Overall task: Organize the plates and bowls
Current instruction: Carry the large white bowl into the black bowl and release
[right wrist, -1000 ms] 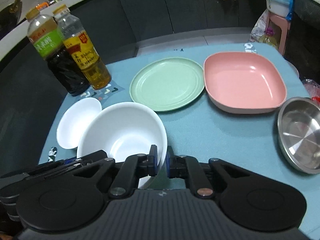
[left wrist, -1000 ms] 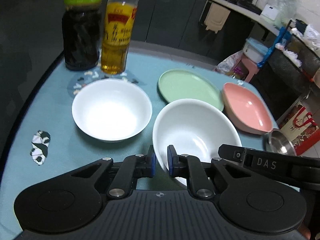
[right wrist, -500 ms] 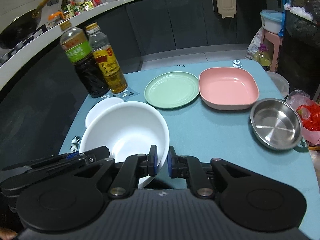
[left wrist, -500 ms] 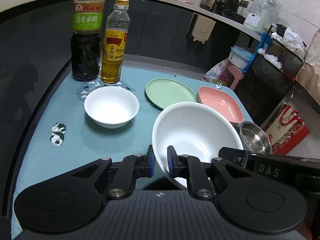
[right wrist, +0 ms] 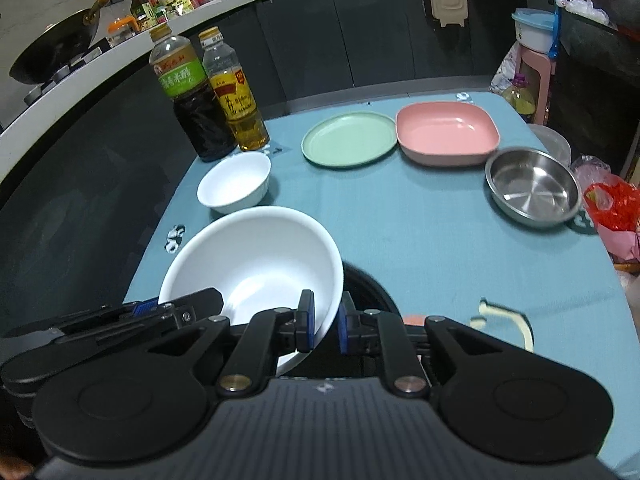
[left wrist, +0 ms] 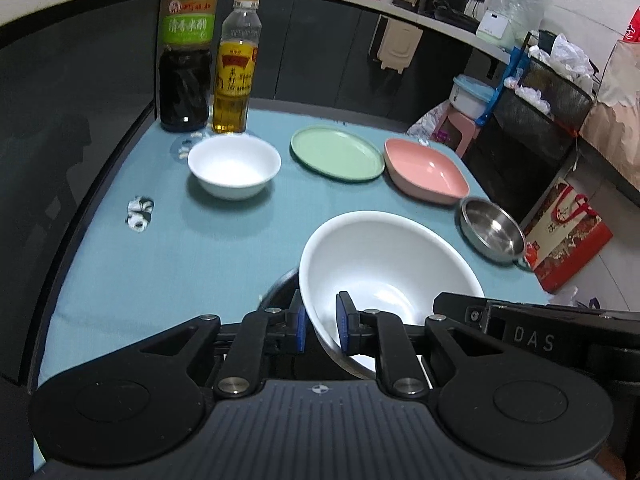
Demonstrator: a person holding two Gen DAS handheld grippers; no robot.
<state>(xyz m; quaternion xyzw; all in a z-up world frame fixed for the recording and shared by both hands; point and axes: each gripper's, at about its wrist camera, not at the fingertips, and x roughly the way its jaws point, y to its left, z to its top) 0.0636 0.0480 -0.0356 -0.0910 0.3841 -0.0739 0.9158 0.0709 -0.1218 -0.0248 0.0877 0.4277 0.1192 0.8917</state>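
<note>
- Bowl status: large white bowl (left wrist: 384, 264) lifted above the table (left wrist: 160, 264), near edge.
- left gripper (left wrist: 321, 322) and right gripper (right wrist: 324, 325) both pinch its rim, opposite sides.
- small white bowl (right wrist: 234, 182) sits ahead-left, probably the nesting partner.

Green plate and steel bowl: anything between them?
Yes, the pink dish. In the right wrist view it sits between the green plate and the steel bowl; the left wrist view shows the same order.
</note>
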